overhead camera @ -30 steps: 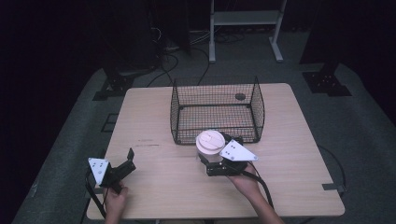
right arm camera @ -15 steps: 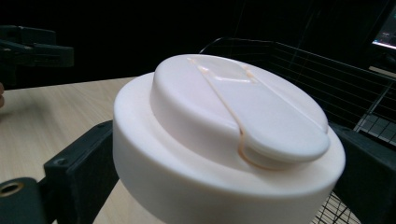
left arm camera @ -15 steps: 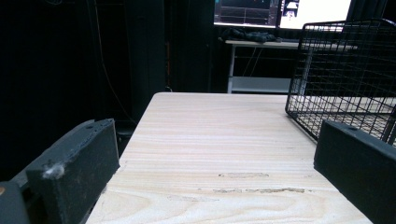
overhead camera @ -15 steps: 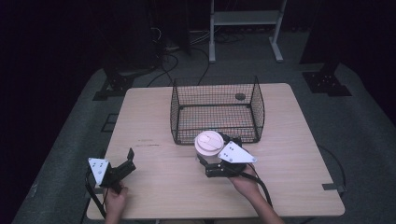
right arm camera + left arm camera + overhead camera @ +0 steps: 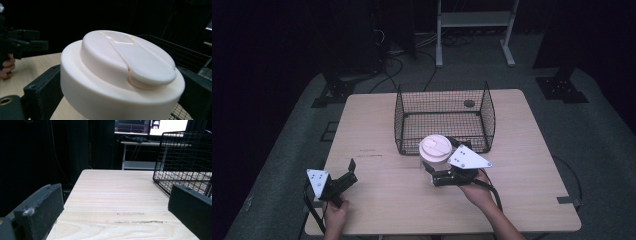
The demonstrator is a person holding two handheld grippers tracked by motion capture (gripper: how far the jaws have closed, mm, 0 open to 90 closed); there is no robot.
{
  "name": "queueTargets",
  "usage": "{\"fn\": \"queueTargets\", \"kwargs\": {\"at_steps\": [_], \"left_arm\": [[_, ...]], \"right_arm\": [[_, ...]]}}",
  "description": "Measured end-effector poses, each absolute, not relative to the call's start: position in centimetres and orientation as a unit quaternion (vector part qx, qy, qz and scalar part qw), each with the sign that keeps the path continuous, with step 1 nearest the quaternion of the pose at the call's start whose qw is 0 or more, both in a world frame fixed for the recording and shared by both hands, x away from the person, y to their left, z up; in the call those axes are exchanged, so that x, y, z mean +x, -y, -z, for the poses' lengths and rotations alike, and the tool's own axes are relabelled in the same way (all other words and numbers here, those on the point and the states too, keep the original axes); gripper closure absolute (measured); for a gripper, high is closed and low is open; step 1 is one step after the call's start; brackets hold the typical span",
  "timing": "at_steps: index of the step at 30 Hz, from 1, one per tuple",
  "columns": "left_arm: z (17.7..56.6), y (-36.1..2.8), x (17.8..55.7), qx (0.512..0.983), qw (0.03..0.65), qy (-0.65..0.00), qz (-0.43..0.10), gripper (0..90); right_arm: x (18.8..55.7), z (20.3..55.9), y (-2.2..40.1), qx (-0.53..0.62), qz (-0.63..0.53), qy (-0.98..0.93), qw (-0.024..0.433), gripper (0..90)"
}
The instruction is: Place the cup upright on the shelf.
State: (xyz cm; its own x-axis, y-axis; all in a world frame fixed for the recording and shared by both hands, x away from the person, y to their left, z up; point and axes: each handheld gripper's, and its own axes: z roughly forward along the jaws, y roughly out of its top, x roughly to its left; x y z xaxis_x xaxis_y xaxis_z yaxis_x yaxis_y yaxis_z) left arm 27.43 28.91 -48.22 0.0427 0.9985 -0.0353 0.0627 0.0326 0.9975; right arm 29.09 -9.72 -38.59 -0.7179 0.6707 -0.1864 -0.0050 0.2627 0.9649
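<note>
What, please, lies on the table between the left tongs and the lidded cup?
Nothing: in the high view, bare table separates the left tongs from the lidded cup.

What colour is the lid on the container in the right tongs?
Creamy white lid, clearest in the right gripper view.

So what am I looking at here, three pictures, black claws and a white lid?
A person sits at a pale wooden table, holding a hand-worked two-jaw gripper in each hand. One picture comes from a camera above; the other two come from cameras riding on the grippers. The right gripper is closed on a clear cup with a white plastic lid, just in front of a black wire basket. The left gripper rests open near the table's corner, with nothing between its jaws.
</note>
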Motion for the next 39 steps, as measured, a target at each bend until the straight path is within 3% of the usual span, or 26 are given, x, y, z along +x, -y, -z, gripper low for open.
{"fn": "queueTargets", "kwargs": {"at_steps": [39], "left_arm": [[48.2,-29.0,27.4,0.515,0.506,-0.515,-0.462,0.0]], "right_arm": [[33.7,29.2,10.4,0.223,-0.571,-0.724,0.315,3.9]]}}
